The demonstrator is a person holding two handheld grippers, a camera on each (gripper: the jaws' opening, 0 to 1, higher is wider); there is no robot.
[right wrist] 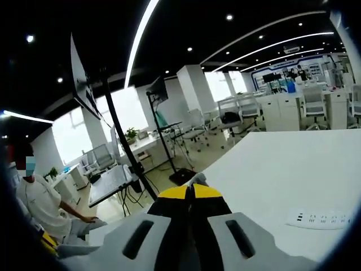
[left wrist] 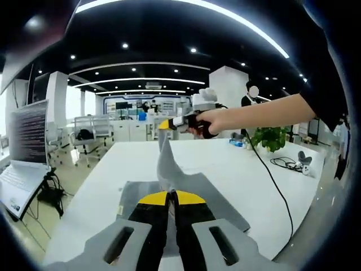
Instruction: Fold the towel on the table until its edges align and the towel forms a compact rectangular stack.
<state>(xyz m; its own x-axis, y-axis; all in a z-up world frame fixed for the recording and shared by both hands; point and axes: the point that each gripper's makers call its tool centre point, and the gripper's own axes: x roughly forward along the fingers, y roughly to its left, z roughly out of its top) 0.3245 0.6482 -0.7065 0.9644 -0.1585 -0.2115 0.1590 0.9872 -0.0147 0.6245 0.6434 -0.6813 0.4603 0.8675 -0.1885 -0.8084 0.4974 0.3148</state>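
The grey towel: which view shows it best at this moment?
The left gripper view. There the towel lies spread on the white table, one corner lifted by the right gripper while the left gripper pinches its near edge. The right gripper view shows just a sliver of grey cloth above its shut jaws.

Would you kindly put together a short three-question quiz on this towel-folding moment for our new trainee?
1. True or false: the right gripper lifts a corner of the grey towel off the white table.
2. Beside the towel's far end stands: A) a potted plant B) a kettle C) a box
3. Fill in: the left gripper is ____ on the towel's near edge.

Key: 1 true; 2 A; 3 shut
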